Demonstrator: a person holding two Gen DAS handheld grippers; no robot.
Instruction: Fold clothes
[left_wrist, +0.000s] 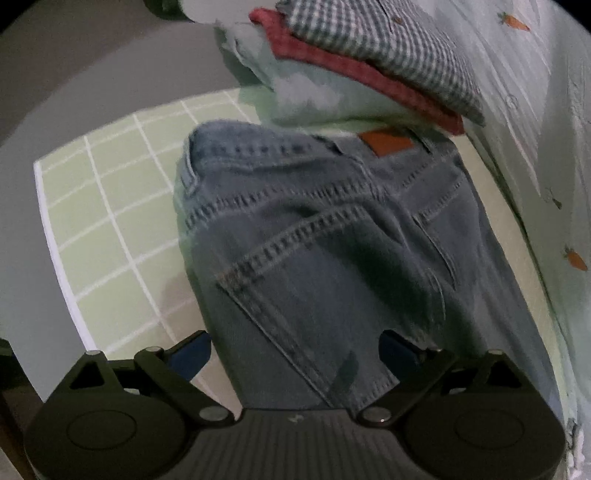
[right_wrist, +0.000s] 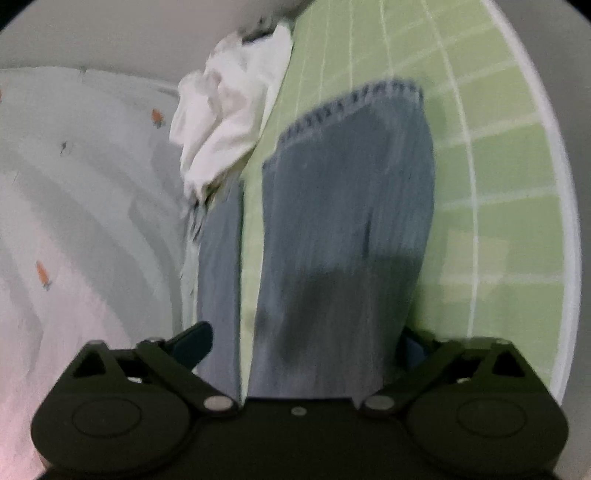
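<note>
— So where do the jeans lie?
— On the green checked mat, waistband toward twelve o'clock, below the folded stack.
— And the grippers?
— The left gripper spreads wide over the seat; the right gripper spreads wide over a leg.

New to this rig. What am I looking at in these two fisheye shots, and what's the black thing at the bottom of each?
There is no robot arm. A person carries a two-finger gripper in each hand, and each has a camera looking forward along its fingers. The black shape is the gripper body.

The left wrist view shows the left gripper open over the waist end of the jeans, near the back pocket and leather patch. Beyond lies a stack of folded clothes.

The right wrist view shows the right gripper open over the jeans' legs, their hem farther off, beside a crumpled white garment.

Everything lies on a green checked sheet. Nothing looks clamped.
</note>
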